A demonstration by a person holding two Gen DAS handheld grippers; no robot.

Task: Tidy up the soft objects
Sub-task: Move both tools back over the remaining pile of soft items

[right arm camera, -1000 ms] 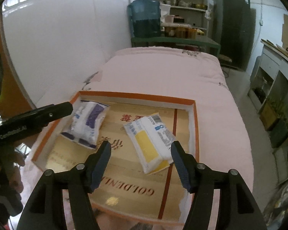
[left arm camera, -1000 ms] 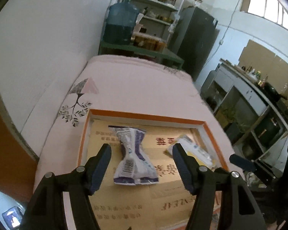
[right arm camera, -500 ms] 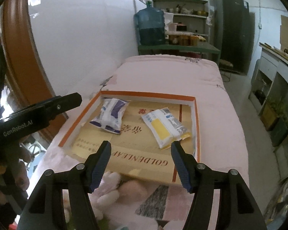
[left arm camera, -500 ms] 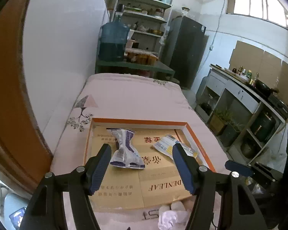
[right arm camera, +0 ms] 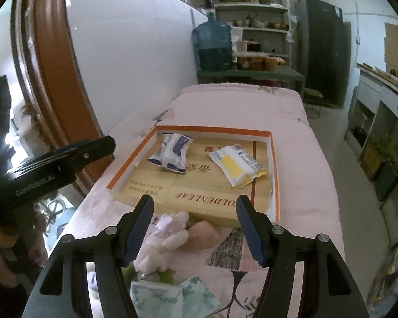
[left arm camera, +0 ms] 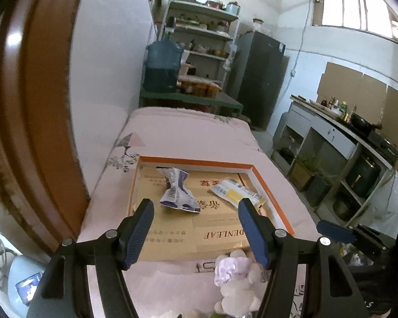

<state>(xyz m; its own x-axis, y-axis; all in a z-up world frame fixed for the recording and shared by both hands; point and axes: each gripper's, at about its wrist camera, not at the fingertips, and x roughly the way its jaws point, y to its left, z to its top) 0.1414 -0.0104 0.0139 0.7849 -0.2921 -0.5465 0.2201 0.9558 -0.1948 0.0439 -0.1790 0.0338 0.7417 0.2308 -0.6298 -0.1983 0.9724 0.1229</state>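
Observation:
A shallow cardboard box (left arm camera: 274,190) (right arm camera: 274,164) with an orange rim lies on the pink-covered bed. In it lie a crumpled blue-and-white packet (left arm camera: 178,190) (right arm camera: 172,152) on the left and a white-and-yellow packet (left arm camera: 236,192) (right arm camera: 237,163) on the right. Close to me, in front of the box, lies a white and pink plush toy (left arm camera: 234,283) (right arm camera: 164,238), with a green-patterned packet (right arm camera: 172,299) nearer still. My left gripper (left arm camera: 196,229) is open and empty above the box's near edge. My right gripper (right arm camera: 195,225) is open and empty above the plush toy.
A white wall and a brown door frame (left arm camera: 39,106) run along the left of the bed (right arm camera: 299,143). At its far end stand a green table with a water jug (left arm camera: 163,69), shelves and a dark fridge (left arm camera: 260,76). A kitchen counter (left arm camera: 345,132) lines the right side.
Both grippers have pulled back and up from the box, still open. The two packets stay in the box and look smaller; the plush toy and the bed's near end have come into view.

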